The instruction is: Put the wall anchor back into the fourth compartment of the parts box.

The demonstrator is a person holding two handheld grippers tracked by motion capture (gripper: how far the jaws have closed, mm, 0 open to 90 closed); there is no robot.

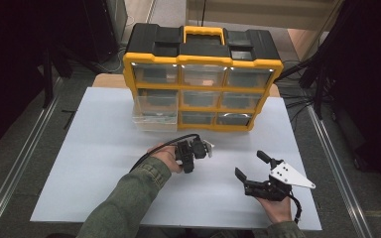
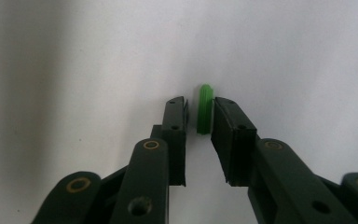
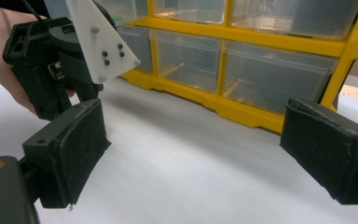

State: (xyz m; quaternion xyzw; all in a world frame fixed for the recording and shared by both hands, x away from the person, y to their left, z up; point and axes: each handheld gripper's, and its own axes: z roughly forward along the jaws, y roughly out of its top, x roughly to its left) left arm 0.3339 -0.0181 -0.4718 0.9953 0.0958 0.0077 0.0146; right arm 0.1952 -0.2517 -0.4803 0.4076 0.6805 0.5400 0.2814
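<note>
Green part: a small bright green piece (image 2: 205, 109), flat and round-edged like a little disc seen edge-on, standing upright on the white surface at the centre of the left gripper view.
Organizer: a yellow and black drawer cabinet (image 1: 203, 52) with clear plastic drawers, at upper centre of the high view; a yellow handle sits on its black top; one clear drawer (image 1: 154, 119) at its lower left stands pulled out toward the table front.
Table: a white table (image 1: 104, 163) across the middle of the high view, with a strip of wood showing behind the cabinet.
Room: dark surroundings at both upper corners, grey floor with metal rails running down the left and right edges, cables at the right.
Left gripper: the left gripper (image 1: 192, 151) is at centre of the high view, held from the lower left by a hand in an olive sleeve; its jaws are nearly together around the green part, the right-hand pad touching it, a thin gap showing at the other pad.
Right gripper: the right gripper (image 1: 250, 166) is at lower right of the high view; its jaws are wide apart with nothing between them, facing the cabinet.
</note>
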